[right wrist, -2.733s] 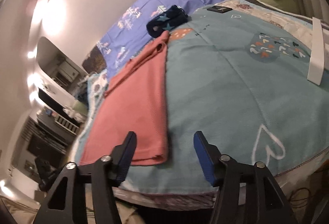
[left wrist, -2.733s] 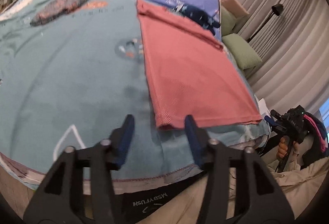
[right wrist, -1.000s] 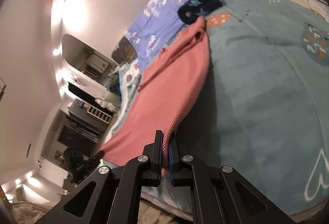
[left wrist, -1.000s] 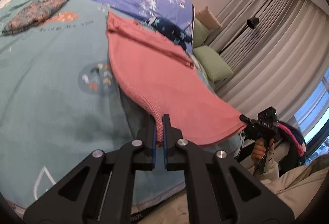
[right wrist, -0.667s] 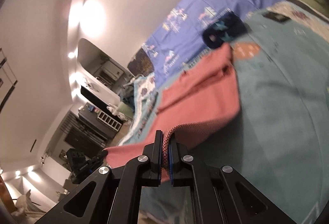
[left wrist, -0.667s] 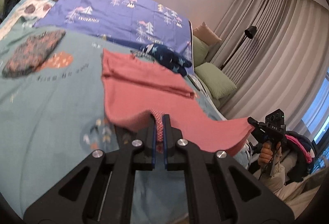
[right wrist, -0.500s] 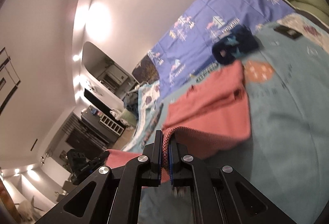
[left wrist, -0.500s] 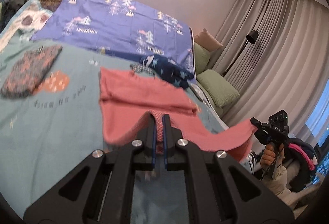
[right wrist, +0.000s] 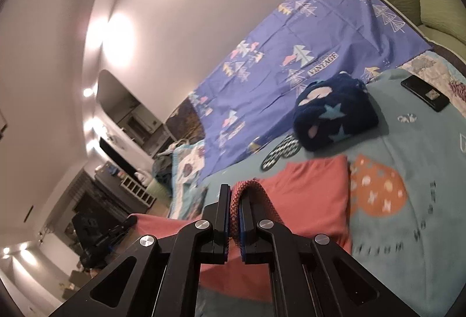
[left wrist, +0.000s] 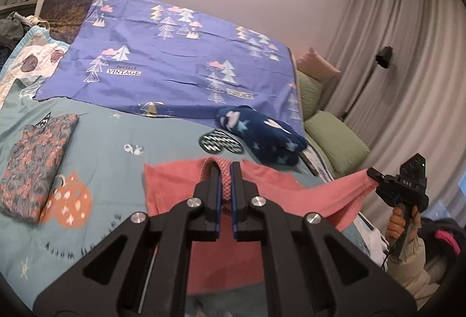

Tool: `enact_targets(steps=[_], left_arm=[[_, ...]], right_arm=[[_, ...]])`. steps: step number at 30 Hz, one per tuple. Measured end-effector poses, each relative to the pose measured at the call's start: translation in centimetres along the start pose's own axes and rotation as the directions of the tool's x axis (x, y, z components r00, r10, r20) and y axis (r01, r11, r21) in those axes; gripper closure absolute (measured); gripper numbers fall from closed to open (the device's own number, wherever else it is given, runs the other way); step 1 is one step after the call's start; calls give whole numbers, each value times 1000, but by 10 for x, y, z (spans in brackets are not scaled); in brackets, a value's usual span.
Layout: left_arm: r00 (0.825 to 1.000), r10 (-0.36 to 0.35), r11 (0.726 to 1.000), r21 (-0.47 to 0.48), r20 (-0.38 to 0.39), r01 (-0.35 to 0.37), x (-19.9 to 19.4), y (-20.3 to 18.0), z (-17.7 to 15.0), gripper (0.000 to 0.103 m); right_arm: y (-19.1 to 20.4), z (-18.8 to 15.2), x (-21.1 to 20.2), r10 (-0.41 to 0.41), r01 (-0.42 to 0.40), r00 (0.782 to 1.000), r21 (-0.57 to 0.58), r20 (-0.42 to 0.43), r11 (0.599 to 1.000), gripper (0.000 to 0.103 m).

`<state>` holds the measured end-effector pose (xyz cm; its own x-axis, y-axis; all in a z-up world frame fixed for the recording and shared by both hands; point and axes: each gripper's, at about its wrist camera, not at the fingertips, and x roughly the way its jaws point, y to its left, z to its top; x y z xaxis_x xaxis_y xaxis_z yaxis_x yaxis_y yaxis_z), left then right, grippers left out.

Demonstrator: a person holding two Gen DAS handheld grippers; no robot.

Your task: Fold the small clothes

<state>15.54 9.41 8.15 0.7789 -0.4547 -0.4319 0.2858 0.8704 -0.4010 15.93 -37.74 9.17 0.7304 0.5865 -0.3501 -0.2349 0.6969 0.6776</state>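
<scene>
Teal bedspread (left wrist: 110, 142) under pink garment (left wrist: 174, 186), both grippers' fingers (left wrist: 210, 188) pinching its corners, grey curtains (left wrist: 407, 84).

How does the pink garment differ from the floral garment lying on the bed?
The pink garment is plain, while the floral garment is dark with a small red flower print. The pink garment is held up at two corners by the left gripper and the right gripper, whereas the floral garment lies untouched. The pink garment is only half folded over; the floral garment is already a compact flat rectangle. Both rest on the teal blanket.
</scene>
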Motion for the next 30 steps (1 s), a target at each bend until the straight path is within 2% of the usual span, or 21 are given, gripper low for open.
enact_targets(steps=[6,11,13,17,18,20,21,22,24,27,30], left_arm=[[997,59,998,-15,-46,-60,73,28,20,97],[984,101,993,-40,-148,-108,146,61,18,97],[973,117,989,-62,-200,-132,176,77,13,96],[947,119,978,-128,-297,-163,218,106,-1,95],[943,105,976,-151,-316,-159,221,112,-4,95],[947,67,975,-181,-314,-129,218,119,-8,93],[949,63,976,-179,-308,-123,215,120,-7,88],[952,89,975,-167,-294,-143,208,121,-6,71],[959,134,971,-162,-251,-178,193,124,0,47],[978,102,974,-184,-183,-136,169,131,9,45],[981,74,987,-126,-181,-98,157,128,5,45]], right_arm=[[-29,30,65,-82,82,996,-8,-19,997,99],[-65,41,123,-171,172,983,11,-67,985,99],[-83,41,146,-220,223,971,18,-91,975,97],[-122,38,183,-313,328,935,71,-167,942,94],[-129,36,184,-316,335,932,91,-175,938,92],[-137,35,176,-320,337,935,107,-152,935,83],[-139,35,169,-328,342,936,106,-130,934,80],[-139,36,162,-335,347,935,102,-115,932,72],[-137,40,146,-349,356,933,78,-91,931,67],[-123,39,136,-373,369,921,-57,-108,928,65],[-105,27,142,-434,390,887,-247,-159,887,64]])
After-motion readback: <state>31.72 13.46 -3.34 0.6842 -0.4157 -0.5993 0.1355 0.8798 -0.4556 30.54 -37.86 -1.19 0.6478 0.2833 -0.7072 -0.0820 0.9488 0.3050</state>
